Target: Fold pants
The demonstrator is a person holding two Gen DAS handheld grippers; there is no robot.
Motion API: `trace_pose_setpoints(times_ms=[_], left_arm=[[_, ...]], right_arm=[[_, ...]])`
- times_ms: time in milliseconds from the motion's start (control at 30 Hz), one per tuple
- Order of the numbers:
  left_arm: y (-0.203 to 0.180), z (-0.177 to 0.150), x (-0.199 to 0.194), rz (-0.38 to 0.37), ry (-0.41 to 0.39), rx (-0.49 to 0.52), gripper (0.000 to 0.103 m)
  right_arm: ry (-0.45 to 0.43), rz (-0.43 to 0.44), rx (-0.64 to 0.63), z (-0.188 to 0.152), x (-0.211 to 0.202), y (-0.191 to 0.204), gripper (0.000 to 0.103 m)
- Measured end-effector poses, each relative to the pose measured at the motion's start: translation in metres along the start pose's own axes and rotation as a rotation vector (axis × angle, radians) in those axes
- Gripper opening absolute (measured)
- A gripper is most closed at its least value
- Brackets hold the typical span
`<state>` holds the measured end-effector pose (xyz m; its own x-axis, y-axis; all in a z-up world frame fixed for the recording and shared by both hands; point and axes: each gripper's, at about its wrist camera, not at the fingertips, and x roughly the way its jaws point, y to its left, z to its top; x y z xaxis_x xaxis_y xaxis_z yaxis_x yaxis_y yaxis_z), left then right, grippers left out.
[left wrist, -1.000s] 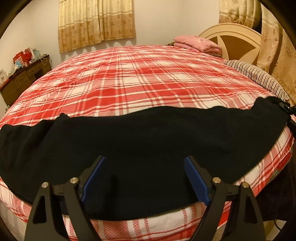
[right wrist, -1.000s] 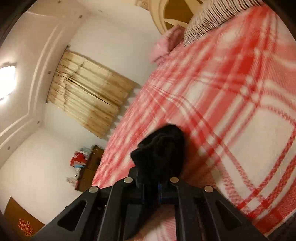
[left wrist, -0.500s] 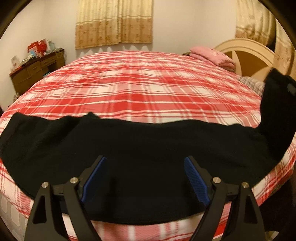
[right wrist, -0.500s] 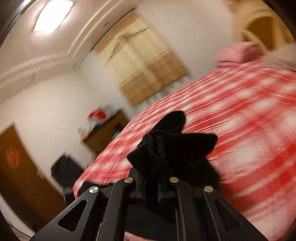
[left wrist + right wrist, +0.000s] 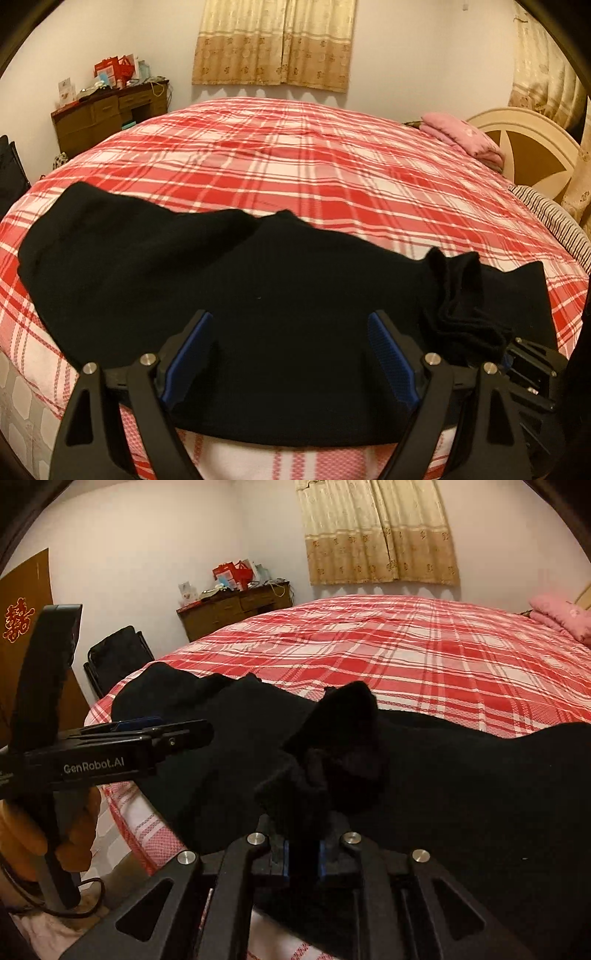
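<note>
Black pants (image 5: 258,295) lie along the near edge of the red plaid bed (image 5: 332,166). My left gripper (image 5: 288,332) hovers open over their middle, blue pads wide apart with nothing between them. One end of the pants is doubled back over the rest, its tip bunched up (image 5: 343,746). My right gripper (image 5: 303,849) is at that bunch. Its jaws are opening, and the cloth still stands between the blue pads, which have eased apart. The right gripper's body (image 5: 524,362) shows at the lower right of the left wrist view. The left gripper (image 5: 177,731) shows side-on in the right wrist view, held by a hand (image 5: 74,834).
A wooden dresser (image 5: 107,114) with red boxes stands by the far left wall. A dark chair (image 5: 118,657) stands at the bed's left corner. A pink folded blanket (image 5: 461,136), a striped pillow (image 5: 554,221) and the headboard (image 5: 528,147) are on the right. Curtains (image 5: 277,40) hang behind.
My right gripper has swung the pants' end from the far right over onto the rest of the pants, rolling level, and its jaws have parted slightly. The left gripper has shifted sideways, staying open.
</note>
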<state>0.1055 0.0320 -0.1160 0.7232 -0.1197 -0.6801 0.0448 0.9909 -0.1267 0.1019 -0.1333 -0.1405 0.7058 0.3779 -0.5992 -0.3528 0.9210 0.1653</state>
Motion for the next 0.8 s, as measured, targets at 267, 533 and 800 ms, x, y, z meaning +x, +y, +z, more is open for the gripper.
trace_pose_setpoints(times_ms=[267,533,800], left_arm=[[0.008,-0.003,0.002,0.006,0.001,0.017,0.088],[0.027,0.004,-0.007,0.024,-0.049,-0.008,0.088],[0.018,0.002,-0.002,0.022,-0.027,0.022,0.088]], right_arm=[[-0.014,0.110,-0.112,0.007,-0.016,0.042,0.069],[-0.117,0.054,0.223,0.039,-0.046,-0.039,0.045],[0.026,0.020,0.151,0.050,0.035,-0.033,0.017]])
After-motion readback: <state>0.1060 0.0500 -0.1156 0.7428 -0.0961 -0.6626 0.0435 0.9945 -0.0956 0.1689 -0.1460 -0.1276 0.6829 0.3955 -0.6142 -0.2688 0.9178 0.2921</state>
